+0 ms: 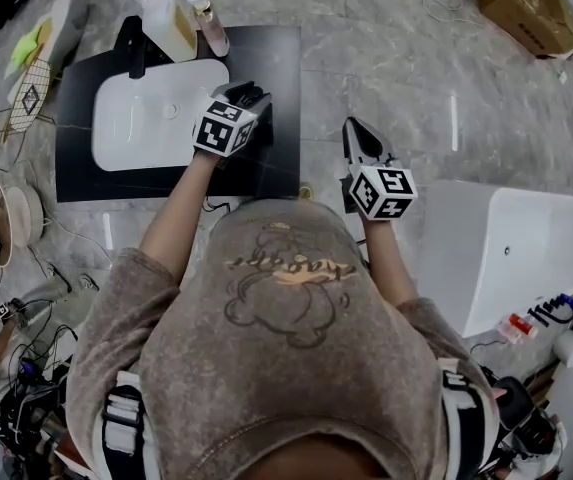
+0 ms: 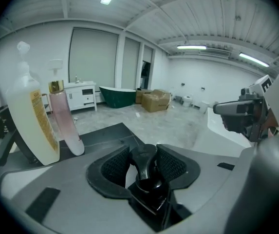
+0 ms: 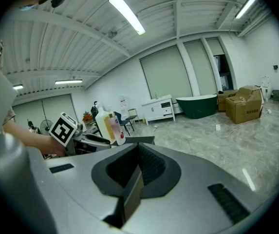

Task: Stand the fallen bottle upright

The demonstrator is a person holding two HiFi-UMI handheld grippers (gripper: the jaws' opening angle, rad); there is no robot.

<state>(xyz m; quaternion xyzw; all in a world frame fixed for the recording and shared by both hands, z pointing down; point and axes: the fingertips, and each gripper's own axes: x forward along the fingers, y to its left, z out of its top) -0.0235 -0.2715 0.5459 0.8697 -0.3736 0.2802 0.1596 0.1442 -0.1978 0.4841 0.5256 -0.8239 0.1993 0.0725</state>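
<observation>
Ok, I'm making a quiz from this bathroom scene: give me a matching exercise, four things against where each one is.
1 cream bottle
2 basin
3 bathtub
4 cardboard box

a on the floor, head view's top right corner
b sunk in the black counter
c on the floor, middle of the right edge
d at the counter's back edge, beside the pink bottle

Pairs: 1-d, 2-b, 3-c, 4-a

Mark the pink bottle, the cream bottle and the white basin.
pink bottle point(image 2: 65, 122), left gripper view, mid body.
cream bottle point(image 2: 30, 126), left gripper view, mid body.
white basin point(image 1: 136, 133), head view, bare bowl.
</observation>
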